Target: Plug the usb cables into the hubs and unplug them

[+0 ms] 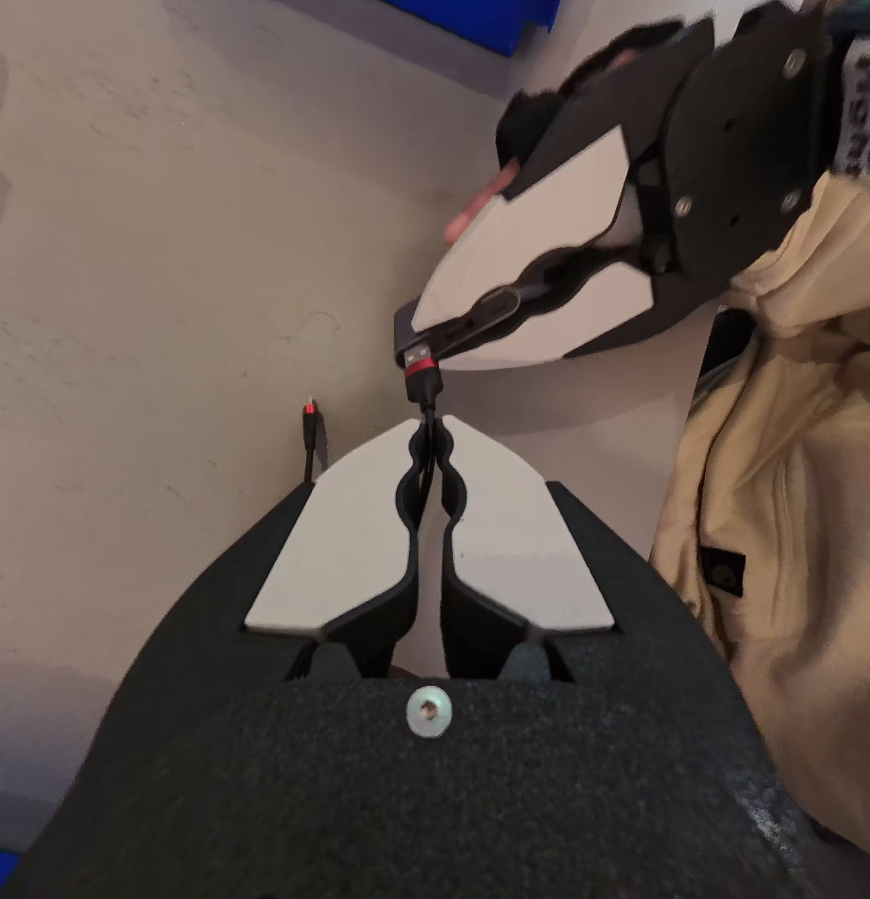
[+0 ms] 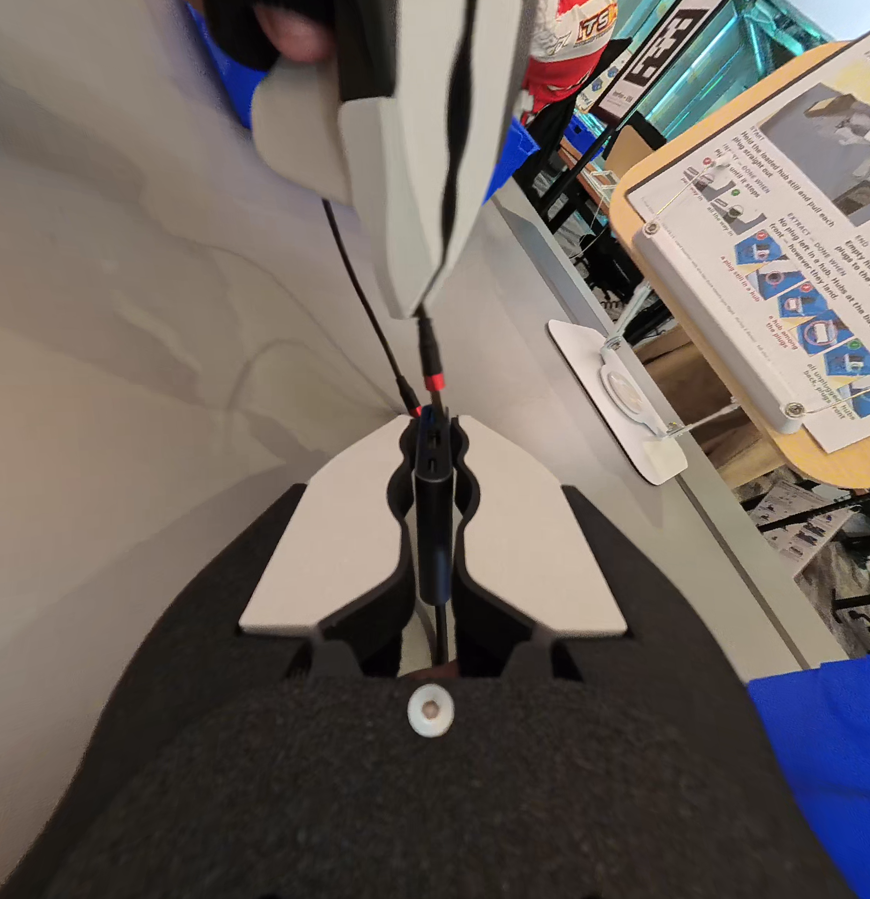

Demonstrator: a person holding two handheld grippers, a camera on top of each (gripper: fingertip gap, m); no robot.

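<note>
My left gripper (image 1: 429, 421) is shut on the black usb cable (image 1: 425, 467) just behind its red-banded USB plug (image 1: 422, 367). The plug's metal tip meets the end of a dark grey hub (image 1: 464, 326), and part of the metal shows. My right gripper (image 2: 430, 418) is shut on that hub (image 2: 433, 491), which lies lengthwise between the fingers. The right wrist view shows the left gripper (image 2: 416, 311) coming down from above with the plug (image 2: 434, 384). The cable's other small red plug (image 1: 309, 418) lies loose near the hub.
All this is above a beige table (image 1: 180, 243). A blue bin (image 1: 472, 24) stands at the back. A person's beige jacket (image 1: 788, 486) is on the right. A printed sheet on a wooden board (image 2: 788, 243) and a white stand base (image 2: 618, 404) sit by the table edge. Tip to tip, the grippers are about 4 cm apart.
</note>
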